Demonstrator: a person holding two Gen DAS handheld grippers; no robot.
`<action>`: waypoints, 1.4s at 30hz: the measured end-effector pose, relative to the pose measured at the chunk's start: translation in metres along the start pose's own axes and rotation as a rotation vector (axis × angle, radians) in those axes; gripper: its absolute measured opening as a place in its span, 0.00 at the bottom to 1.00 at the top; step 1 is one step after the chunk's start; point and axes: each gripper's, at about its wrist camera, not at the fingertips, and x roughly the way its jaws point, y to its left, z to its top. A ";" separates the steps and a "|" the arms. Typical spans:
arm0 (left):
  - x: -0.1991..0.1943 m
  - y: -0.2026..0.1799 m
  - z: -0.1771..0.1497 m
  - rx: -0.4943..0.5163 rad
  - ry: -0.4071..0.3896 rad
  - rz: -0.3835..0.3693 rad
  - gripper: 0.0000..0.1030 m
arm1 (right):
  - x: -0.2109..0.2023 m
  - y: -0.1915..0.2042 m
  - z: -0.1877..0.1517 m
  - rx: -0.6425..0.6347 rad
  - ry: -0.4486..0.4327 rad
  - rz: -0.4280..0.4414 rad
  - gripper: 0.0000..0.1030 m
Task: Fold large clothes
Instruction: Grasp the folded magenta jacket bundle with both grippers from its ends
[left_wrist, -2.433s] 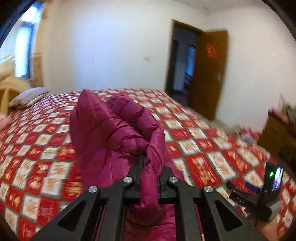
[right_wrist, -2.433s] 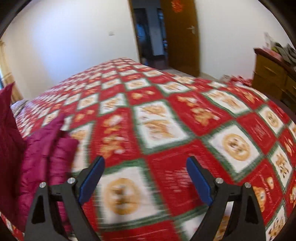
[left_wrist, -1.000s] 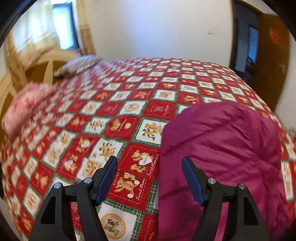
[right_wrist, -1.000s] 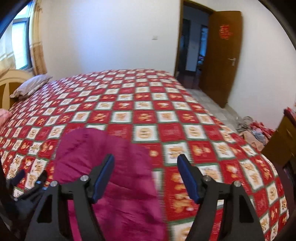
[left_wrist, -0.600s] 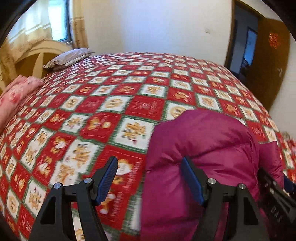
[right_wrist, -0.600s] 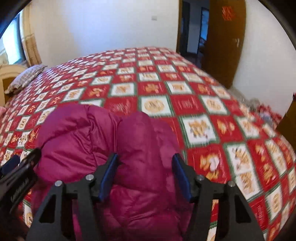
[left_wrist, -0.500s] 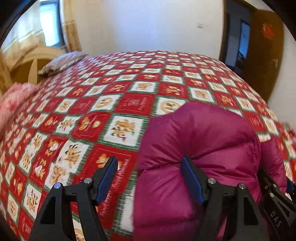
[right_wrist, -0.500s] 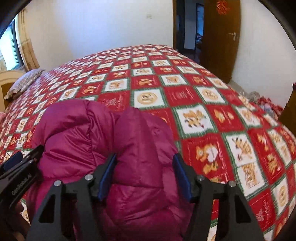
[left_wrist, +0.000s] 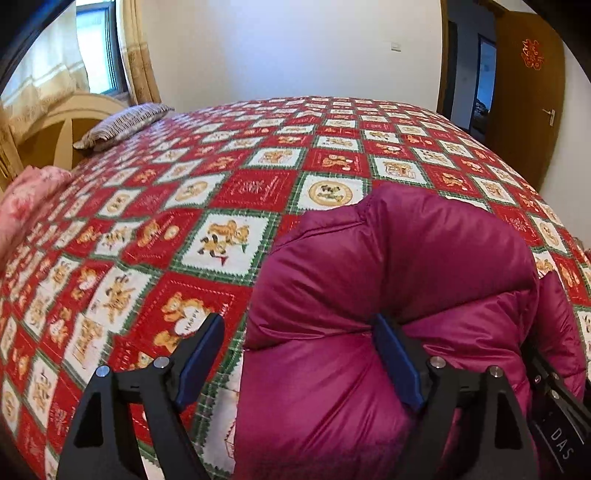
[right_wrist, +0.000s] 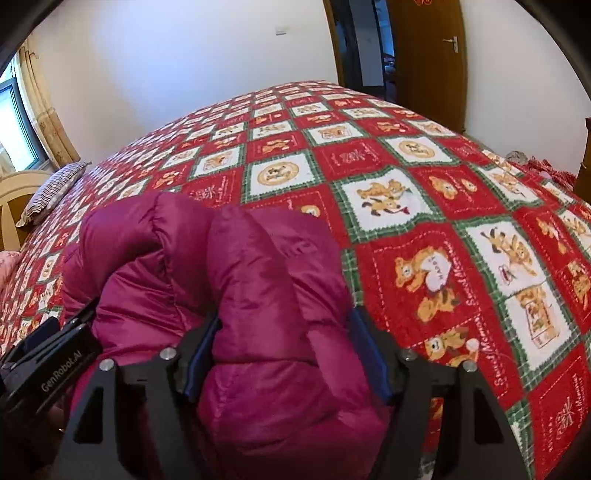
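Folded magenta puffer jacket (left_wrist: 388, 295) seen lower centre-right on the red teddy-bear quilt (left_wrist: 229, 192). Left gripper (left_wrist: 303, 354) released, jaws opening astride the jacket's left edge. Right gripper (right_wrist: 284, 354) opening too, a padded fold bulging between its pads; actual grip cannot be told

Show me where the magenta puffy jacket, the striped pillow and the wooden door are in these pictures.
magenta puffy jacket (left_wrist: 369, 369), left wrist view, on its quilted front panel.
striped pillow (left_wrist: 122, 123), left wrist view, on the middle of its top face.
wooden door (right_wrist: 428, 55), right wrist view, on the panel left of the handle.
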 end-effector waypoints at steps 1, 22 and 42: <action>0.001 0.000 0.000 0.000 0.002 -0.001 0.81 | 0.001 0.000 -0.001 0.002 0.001 0.001 0.67; 0.007 -0.002 -0.004 0.005 0.013 0.001 0.82 | 0.012 -0.004 -0.002 0.009 0.027 0.002 0.71; 0.009 -0.005 -0.006 0.026 0.015 0.026 0.82 | 0.018 -0.007 -0.003 0.009 0.041 0.010 0.74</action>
